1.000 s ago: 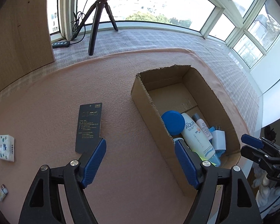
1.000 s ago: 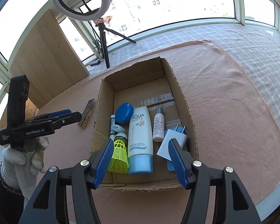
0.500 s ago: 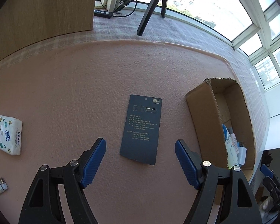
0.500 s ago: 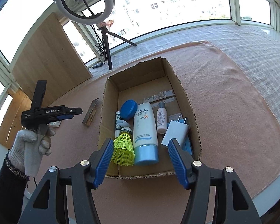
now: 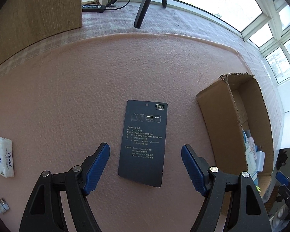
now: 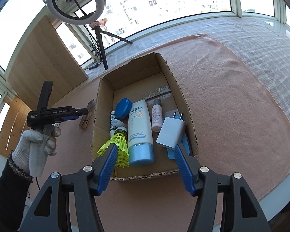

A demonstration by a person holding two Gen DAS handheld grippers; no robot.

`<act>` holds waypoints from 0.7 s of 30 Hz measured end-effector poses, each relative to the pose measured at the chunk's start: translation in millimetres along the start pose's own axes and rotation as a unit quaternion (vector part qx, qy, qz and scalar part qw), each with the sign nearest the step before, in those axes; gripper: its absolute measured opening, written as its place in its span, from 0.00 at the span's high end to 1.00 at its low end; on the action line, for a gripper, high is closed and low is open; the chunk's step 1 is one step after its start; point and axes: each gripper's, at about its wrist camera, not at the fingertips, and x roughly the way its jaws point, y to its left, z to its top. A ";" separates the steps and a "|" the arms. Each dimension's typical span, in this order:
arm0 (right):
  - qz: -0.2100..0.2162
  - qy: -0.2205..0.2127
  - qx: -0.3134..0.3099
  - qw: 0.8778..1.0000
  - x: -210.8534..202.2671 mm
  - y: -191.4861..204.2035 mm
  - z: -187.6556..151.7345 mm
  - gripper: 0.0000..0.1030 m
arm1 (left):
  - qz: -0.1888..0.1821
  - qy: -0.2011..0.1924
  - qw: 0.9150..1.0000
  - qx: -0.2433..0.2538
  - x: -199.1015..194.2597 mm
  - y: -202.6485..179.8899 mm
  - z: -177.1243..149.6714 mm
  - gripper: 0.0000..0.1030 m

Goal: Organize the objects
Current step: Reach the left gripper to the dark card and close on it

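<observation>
Tag print shows only from left wrist.

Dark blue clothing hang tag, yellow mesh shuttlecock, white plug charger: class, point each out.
Dark blue clothing hang tag [image 5: 143,143], left wrist view, printed centre.
Yellow mesh shuttlecock [image 6: 120,141], right wrist view, skirt.
White plug charger [image 6: 171,132], right wrist view, flat face.

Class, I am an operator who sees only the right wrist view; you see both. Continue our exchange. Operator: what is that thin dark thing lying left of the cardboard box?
Observer: A flat dark card with white print, face up on the pink mat.
Operator: Is the left gripper holding it?
Observer: No. Its jaws are open, one each side of the card, not gripping.
Operator: Anything else loose?
Observer: A tissue pack, on the mat beyond the card.
</observation>
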 end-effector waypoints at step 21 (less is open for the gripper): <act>-0.005 0.020 -0.004 1.000 11.7 5.7 -2.6 0.45 | 0.033 -0.001 0.999 0.035 7.7 -6.1 -2.1 0.37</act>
